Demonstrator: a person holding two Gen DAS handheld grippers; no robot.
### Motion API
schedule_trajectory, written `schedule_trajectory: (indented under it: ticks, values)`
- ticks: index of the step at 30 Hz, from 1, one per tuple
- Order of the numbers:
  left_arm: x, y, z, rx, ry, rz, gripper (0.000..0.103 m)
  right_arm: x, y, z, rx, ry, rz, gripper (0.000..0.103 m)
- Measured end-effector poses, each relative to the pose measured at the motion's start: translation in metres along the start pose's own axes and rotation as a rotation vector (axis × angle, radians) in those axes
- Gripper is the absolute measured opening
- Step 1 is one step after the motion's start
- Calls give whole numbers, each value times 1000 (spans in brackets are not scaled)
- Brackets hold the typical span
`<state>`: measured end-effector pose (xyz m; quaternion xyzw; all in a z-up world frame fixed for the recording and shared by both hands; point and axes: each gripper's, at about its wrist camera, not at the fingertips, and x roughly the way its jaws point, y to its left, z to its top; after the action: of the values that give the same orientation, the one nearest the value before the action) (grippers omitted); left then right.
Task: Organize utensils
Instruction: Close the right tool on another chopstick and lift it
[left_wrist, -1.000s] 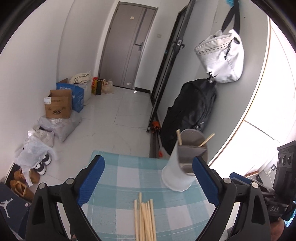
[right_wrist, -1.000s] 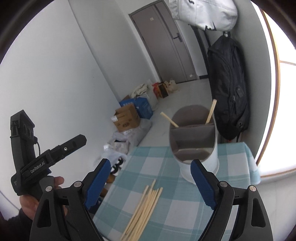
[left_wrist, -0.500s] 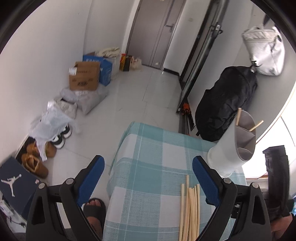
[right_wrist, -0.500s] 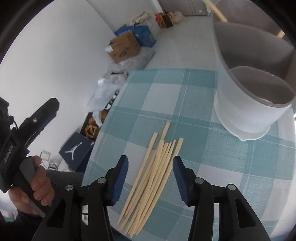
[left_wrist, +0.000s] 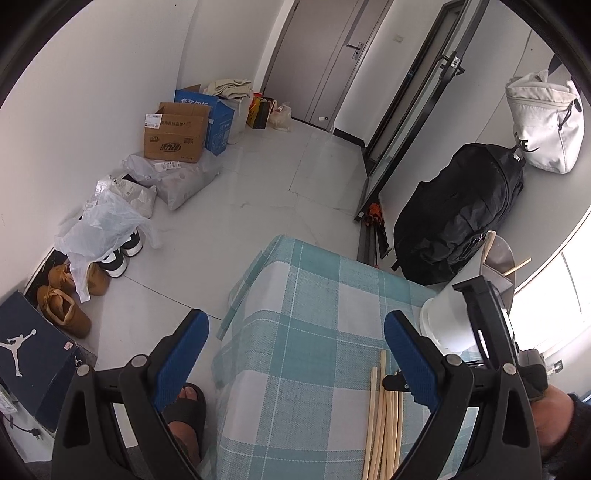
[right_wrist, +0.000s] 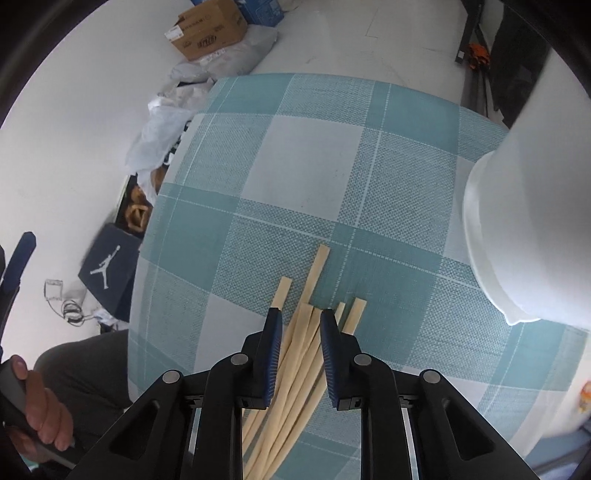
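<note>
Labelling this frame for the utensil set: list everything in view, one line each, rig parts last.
chopsticks: about seven loose, pale wood, bunched on the tablecloth; two more stand in the holder
holder: one, white, far right of the table
tablecloth: one, teal and white check, covers the table
backpack: one, black, against the wall past the table
bag: one, white, above the backpack
boxes: one brown, one blue, on the floor by the left wall
shoebox: one, navy, floor bottom left
shoes: tan pair and white pair, by the shoebox
left gripper: blue pads, wide open, empty
right gripper: blue pads, narrowed around the chopsticks, contact unclear
</note>
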<state>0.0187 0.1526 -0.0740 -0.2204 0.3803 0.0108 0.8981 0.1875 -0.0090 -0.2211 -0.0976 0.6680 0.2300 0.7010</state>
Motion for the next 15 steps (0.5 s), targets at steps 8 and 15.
schedule_trajectory:
  ticks: [8,15]
  values:
    - [3,7,2,-42,19,-7,93,7,15,6,-50,21,-116,9]
    - [8,6,0,-31,23,13,93,-4,17,5,-14,-70,-89,6]
